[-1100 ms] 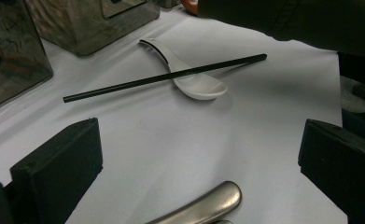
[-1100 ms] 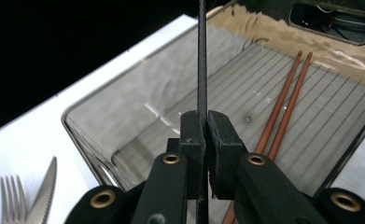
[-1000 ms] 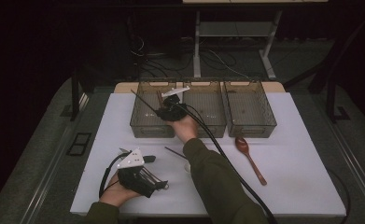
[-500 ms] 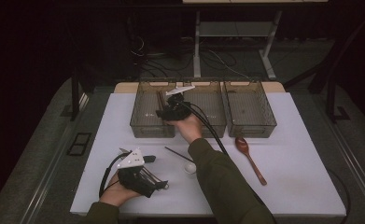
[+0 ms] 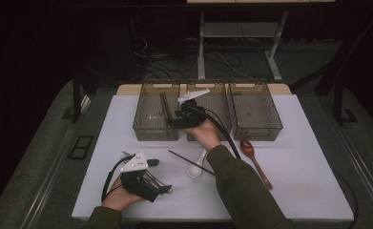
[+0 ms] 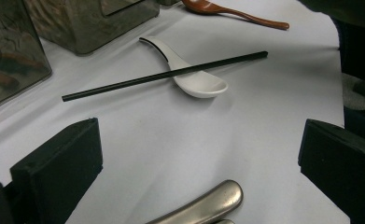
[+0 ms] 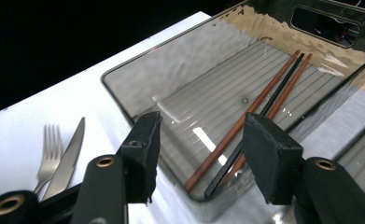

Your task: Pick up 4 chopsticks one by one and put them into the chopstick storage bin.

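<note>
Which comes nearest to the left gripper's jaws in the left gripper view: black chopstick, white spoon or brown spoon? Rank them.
1. Black chopstick, lying across the table ahead of the jaws.
2. White spoon, under the chopstick, slightly behind.
3. Brown spoon, far at the top edge.

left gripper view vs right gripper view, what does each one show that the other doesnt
Left gripper view alone: a black chopstick lying across a white spoon, a reddish-brown spoon farther off, and a metal handle end near the jaws. Right gripper view alone: three chopsticks, two reddish-brown and one black, lying in a clear bin, plus a fork and a knife on the table beside it. Both share the white tabletop and open jaws with nothing between them.
</note>
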